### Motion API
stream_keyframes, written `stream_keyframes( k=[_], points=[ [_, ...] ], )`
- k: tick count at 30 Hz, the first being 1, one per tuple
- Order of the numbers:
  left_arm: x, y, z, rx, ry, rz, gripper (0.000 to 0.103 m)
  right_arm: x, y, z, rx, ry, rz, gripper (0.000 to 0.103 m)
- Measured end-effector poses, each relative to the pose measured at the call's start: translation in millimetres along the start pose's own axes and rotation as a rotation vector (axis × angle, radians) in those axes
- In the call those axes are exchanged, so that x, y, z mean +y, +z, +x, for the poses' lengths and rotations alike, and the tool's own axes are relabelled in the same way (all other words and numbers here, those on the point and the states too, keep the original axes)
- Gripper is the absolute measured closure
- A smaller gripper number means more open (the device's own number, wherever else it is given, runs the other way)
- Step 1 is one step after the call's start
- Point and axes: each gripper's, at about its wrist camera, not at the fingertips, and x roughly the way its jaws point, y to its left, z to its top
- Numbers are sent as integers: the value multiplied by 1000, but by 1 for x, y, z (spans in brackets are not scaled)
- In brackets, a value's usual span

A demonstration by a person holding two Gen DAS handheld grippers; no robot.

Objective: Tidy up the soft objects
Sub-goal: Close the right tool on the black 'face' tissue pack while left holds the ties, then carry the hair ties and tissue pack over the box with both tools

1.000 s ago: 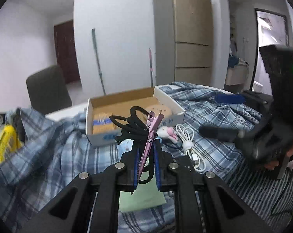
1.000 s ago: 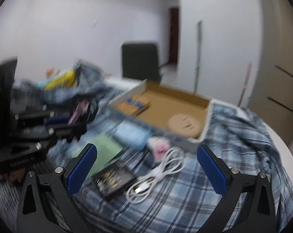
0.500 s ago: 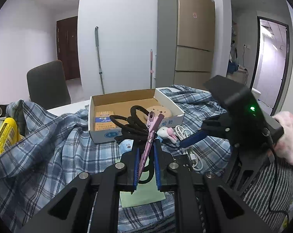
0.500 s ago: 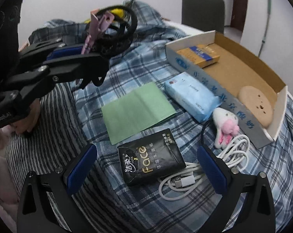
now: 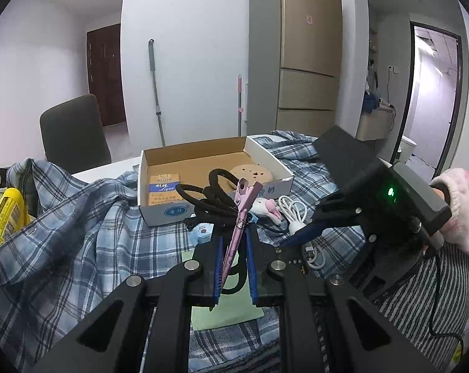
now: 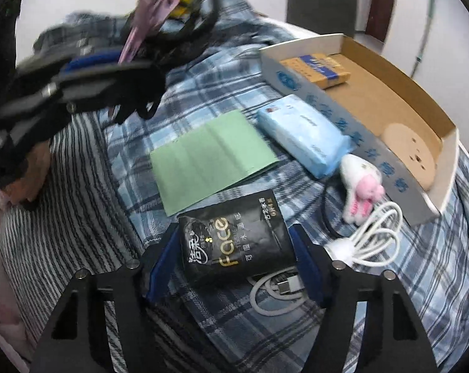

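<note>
My left gripper is shut on a pink hair clip, and black hair ties hang looped around the clip above the checked cloth. It also shows blurred in the right wrist view, where the left gripper is at the upper left. My right gripper points down at a black tissue pack. Its jaws are closing, with the pack between them and the blue pads against its two long sides. A green cloth, a blue tissue pack and a small white and pink plush lie beyond.
An open cardboard box at the right holds a yellow and blue packet and a round tan disc. A white cable lies coiled by my right finger. A yellow bottle sits at far left, a chair behind.
My right gripper tipped downward and sank onto the black tissue pack, and its jaws went from wide open to close around it. The left gripper kept still with the clip.
</note>
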Motion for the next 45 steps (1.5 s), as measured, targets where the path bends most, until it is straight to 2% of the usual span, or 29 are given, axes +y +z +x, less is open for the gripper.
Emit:
stream_keyframes(
  k=[4, 9, 13, 19, 27, 34, 41, 45],
  points=[
    [1, 0, 1, 1, 0, -2, 89, -8, -10, -20, -93, -15, 114, 36],
    [2, 0, 0, -9, 12, 5, 89, 1, -24, -48, -276, -205, 228, 36],
    [1, -1, 1, -11, 22, 5, 89, 4, -32, -68, -389, -204, 303, 36],
    [1, -1, -2, -26, 39, -3, 89, 11, -43, -92, -513, -294, 331, 36],
    [-4, -1, -8, -63, 66, 7, 89, 18, -41, -107, -617, -386, 299, 36],
    [3, 15, -19, -165, 67, -44, 89, 27, -29, -139, -735, -496, 242, 36],
    [12, 50, -29, -314, 126, -69, 89, 24, -5, -166, -869, -604, 224, 36],
    [8, 70, -27, -389, 162, -38, 89, 11, 12, -169, -905, -653, 247, 36]
  ],
)
